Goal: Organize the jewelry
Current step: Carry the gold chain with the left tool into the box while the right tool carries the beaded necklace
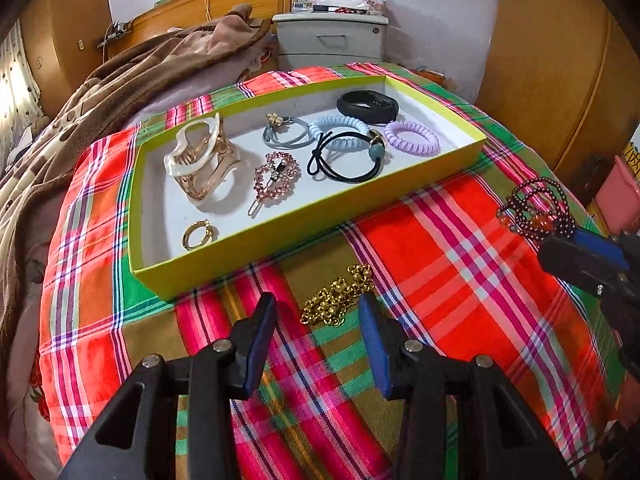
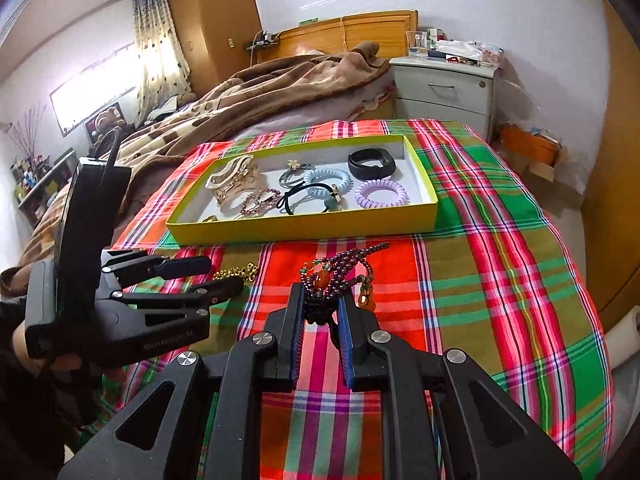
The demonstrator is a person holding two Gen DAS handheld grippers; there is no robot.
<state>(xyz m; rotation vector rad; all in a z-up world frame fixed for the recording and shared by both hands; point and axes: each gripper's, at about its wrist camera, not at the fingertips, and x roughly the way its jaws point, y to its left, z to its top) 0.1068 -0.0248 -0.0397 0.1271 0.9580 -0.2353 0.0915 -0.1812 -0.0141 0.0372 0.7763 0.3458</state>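
Observation:
A yellow-green tray (image 1: 280,224) (image 2: 304,226) sits on a plaid cloth and holds hair ties, a hair claw (image 1: 200,160), a pink clip, a gold ring (image 1: 197,234) and a black band. A gold chain (image 1: 338,296) (image 2: 237,271) lies on the cloth in front of the tray. My left gripper (image 1: 318,312) (image 2: 218,276) is open just before the chain, fingers either side of it. My right gripper (image 2: 320,312) (image 1: 576,240) is shut on a dark-red bead bracelet (image 2: 340,272) (image 1: 536,210), held above the cloth to the right of the tray's front.
The plaid cloth (image 2: 500,280) covers the foot of a bed. A brown blanket (image 2: 248,100) is heaped behind the tray. A grey nightstand (image 2: 444,88) stands at the back right, and wooden wardrobes (image 1: 560,60) line the right.

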